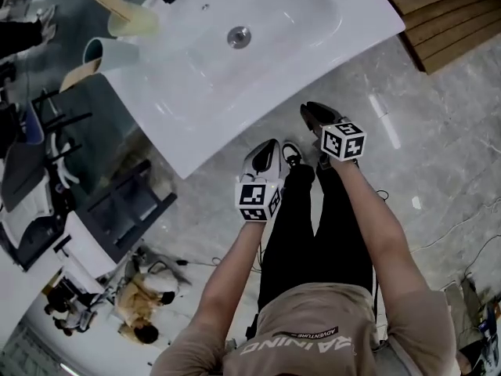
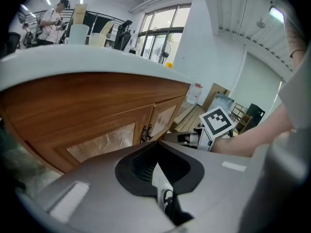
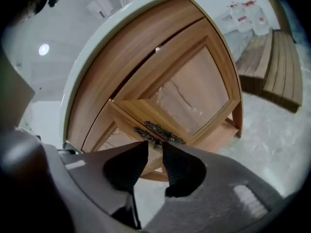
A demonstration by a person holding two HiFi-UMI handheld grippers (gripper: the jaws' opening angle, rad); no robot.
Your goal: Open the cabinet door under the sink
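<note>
The wooden cabinet under the white sink [image 1: 258,77] has two doors with ornate metal handles [image 3: 160,133] where they meet. In the right gripper view the right door [image 3: 192,93] fills the middle, and my right gripper [image 3: 155,147] points at the handles from just short of them. Its jaws stand a small gap apart with nothing between them. In the left gripper view the doors [image 2: 99,141] and handles [image 2: 146,132] lie ahead, a little way off. My left gripper [image 2: 156,143] is shut and empty. From above, both grippers [image 1: 264,153] [image 1: 313,116] reach under the sink's front edge.
Two cups [image 1: 117,53] stand on the counter left of the basin. Stacked wooden planks [image 3: 272,57] lie on the marble floor to the right of the cabinet. A black rack [image 1: 125,202] and crouching people [image 1: 141,304] are at the left.
</note>
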